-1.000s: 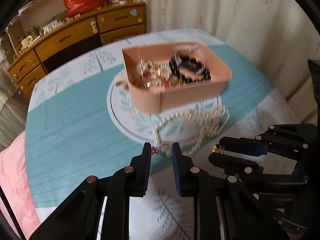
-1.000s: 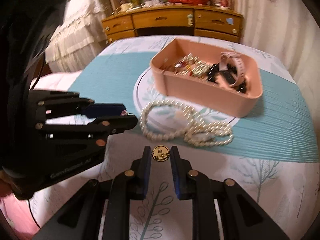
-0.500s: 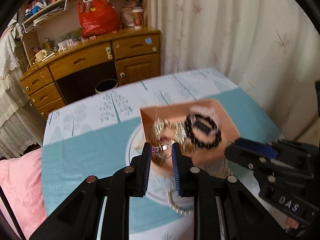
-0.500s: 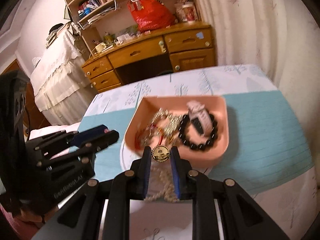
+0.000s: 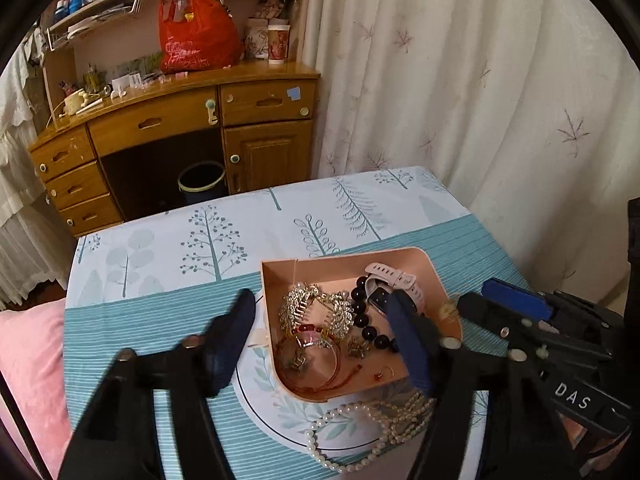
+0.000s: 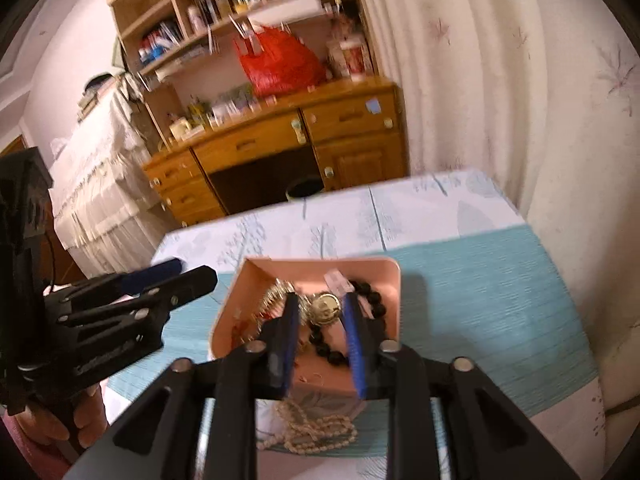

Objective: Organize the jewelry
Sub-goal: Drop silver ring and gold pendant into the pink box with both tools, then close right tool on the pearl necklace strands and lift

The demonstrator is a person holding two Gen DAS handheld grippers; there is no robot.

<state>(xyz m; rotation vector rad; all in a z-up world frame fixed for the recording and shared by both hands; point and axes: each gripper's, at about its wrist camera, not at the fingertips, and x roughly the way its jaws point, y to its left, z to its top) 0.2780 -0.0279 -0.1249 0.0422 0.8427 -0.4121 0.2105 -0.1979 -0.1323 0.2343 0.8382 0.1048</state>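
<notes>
Pink tray, probably gold coin

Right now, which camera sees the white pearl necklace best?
The left wrist view. There the pearl necklace is sharp, and its beads show on the table in front of the pink tray. The right wrist view shows only a blurry bit between the gripper fingers.

Left hand-held gripper and right hand-held gripper, jaws opening
</notes>
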